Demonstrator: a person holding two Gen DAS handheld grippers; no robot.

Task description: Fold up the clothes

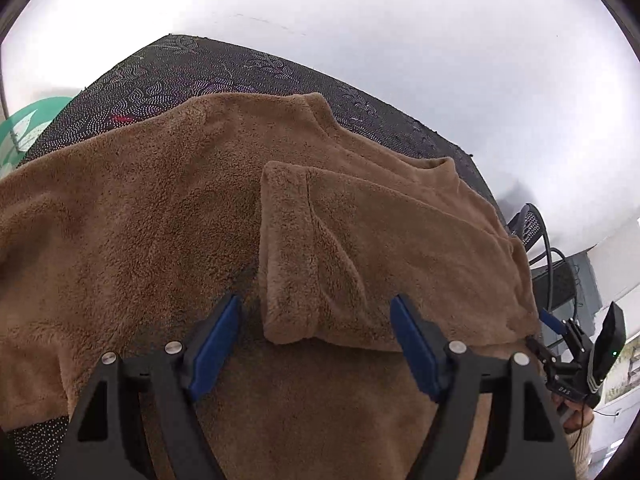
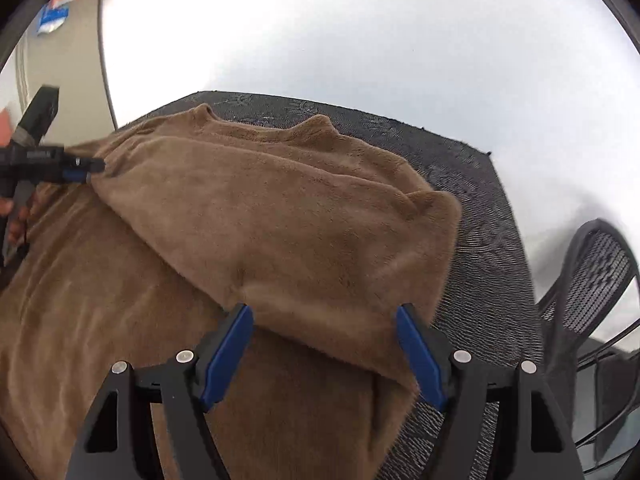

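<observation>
— Lying flat on the dark dotted cloth-covered surface (image 1: pixel 224 68) is a fuzzy brown sweater (image 1: pixel 132 208). Do you see it?

— Yes. It covers most of the surface. One sleeve (image 1: pixel 320 256) is folded over the middle of the sweater, with its cuff end pointing at the near side.

— What is the left gripper (image 1: pixel 316 320) doing?

— Its two blue fingers (image 1: pixel 216 344) are spread wide apart. They hold nothing. They hang just over the near end of the folded sleeve.

— And the right gripper (image 2: pixel 324 330)?

— Its blue fingers (image 2: pixel 420 356) are spread wide too. A folded flap of the sweater (image 2: pixel 280 216) lies between them, but they do not squeeze it. That flap sits at the right edge of the sweater, near the bare dotted surface (image 2: pixel 492 248).

— Can each camera see the other gripper?

— Yes. From the right one, the left gripper (image 2: pixel 86 168) shows at the far left, with its tips touching the sweater's edge. From the left one, the right gripper (image 1: pixel 560 328) shows at the right edge.

— What else is around?

— A black mesh chair (image 2: pixel 600 276) stands off to the right of the surface.
</observation>
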